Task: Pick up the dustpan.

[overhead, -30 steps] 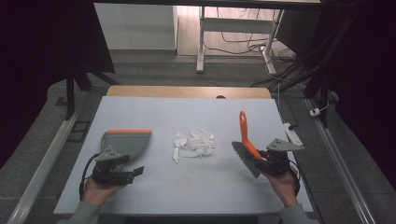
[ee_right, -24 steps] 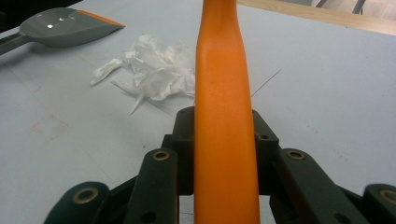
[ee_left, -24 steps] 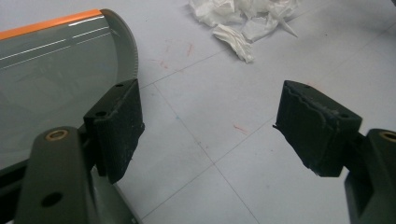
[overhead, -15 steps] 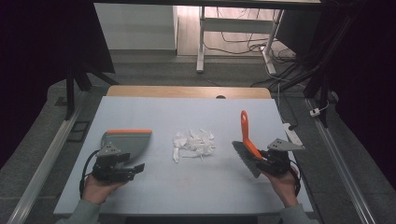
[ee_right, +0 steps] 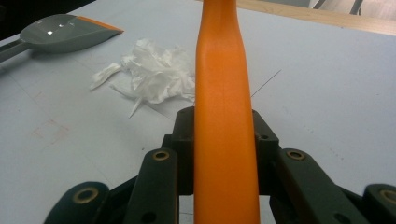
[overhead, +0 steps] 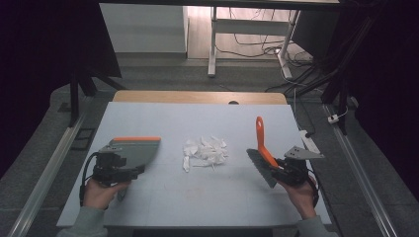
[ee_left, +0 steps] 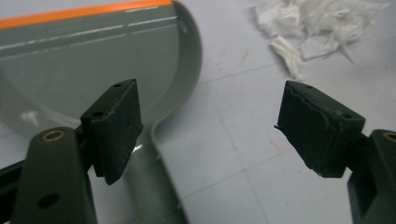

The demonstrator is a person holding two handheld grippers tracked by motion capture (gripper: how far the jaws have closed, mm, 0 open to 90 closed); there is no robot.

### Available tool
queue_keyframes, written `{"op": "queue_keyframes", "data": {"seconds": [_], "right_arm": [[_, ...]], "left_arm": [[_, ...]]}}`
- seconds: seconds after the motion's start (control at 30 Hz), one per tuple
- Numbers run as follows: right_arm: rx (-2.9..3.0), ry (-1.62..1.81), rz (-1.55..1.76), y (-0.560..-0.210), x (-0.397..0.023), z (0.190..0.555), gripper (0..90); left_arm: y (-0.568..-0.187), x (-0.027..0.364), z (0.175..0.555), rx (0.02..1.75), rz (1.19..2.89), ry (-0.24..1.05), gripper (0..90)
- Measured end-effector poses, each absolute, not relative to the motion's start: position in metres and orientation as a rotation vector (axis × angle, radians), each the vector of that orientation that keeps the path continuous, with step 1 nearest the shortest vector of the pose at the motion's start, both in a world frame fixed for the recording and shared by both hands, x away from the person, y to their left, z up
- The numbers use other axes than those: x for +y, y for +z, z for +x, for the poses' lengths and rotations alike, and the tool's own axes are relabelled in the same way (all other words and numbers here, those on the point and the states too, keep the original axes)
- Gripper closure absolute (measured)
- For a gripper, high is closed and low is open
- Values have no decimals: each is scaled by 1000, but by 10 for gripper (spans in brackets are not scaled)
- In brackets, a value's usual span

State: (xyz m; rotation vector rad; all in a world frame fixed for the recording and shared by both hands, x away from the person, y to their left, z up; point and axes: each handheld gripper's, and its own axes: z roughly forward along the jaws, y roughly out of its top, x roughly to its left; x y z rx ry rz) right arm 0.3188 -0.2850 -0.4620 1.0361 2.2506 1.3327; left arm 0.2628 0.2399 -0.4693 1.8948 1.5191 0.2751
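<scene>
right gripper (overhead: 285, 167) pinches the brush (overhead: 262, 148) right of the paper scraps (overhead: 205, 150); left gripper (overhead: 129, 170), jaws just spreading, over the dustpan (overhead: 136, 150) handle

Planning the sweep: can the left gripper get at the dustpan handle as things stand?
Probably yes: the left gripper is open, one pad beside the dustpan handle, nothing between them; the paper scraps lie apart.

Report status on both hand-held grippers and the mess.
Left hand-held gripper open, just widened, dustpan handle under one jaw. Right hand-held gripper clamped on brush. Paper scraps between them, path clear.
</scene>
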Motion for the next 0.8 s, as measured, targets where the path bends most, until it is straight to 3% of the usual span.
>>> {"op": "queue_keyframes", "data": {"seconds": [0.8], "right_arm": [[2267,1305,1030,-465,-281,318,702]], "left_arm": [[-506,254,274,1752,1947,162,134]]}}
